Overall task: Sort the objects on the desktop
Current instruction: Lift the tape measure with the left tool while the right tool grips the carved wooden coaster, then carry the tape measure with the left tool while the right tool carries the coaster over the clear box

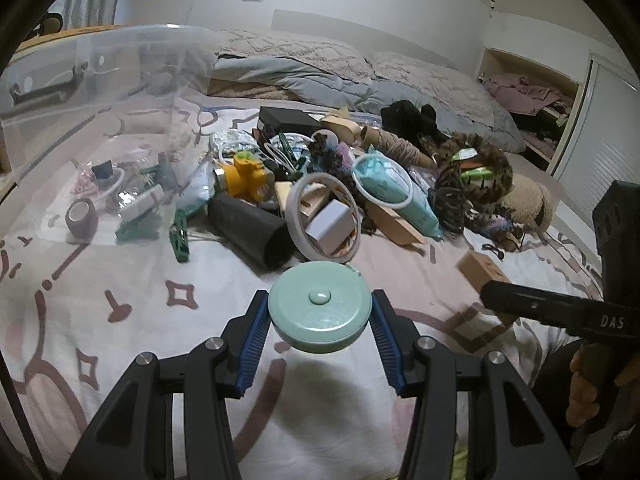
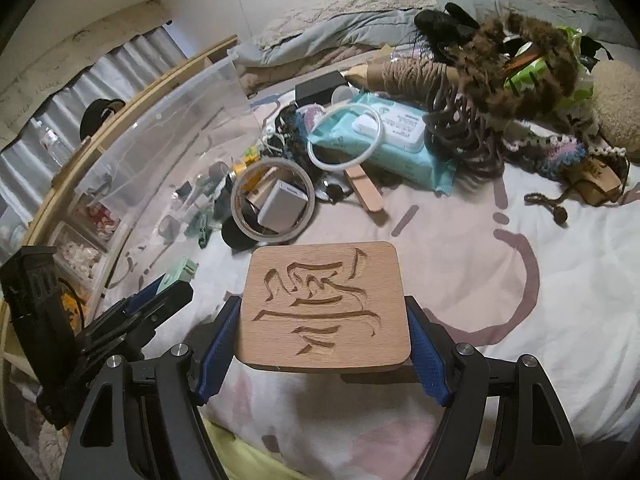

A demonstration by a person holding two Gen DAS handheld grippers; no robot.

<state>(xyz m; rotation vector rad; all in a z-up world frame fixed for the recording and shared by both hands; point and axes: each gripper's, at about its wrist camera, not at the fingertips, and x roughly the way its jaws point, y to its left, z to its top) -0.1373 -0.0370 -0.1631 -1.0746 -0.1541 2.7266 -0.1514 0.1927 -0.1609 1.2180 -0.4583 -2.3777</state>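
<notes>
A round, flat, mint-green tape measure (image 1: 319,306) with a small centre button sits clamped between the blue ribbed pads of the left gripper (image 1: 319,312), held clear above the patterned bedsheet (image 1: 120,280). The right gripper (image 2: 325,316) is clamped on a rounded square wooden coaster (image 2: 325,305) with carved strokes, its flat face up, raised over the sheet near the clutter pile.

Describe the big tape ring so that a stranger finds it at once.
Look at the pile of clutter on the bed, at its near edge. The tape ring leans against a black roll. Only this ring frames a small white box.
</notes>
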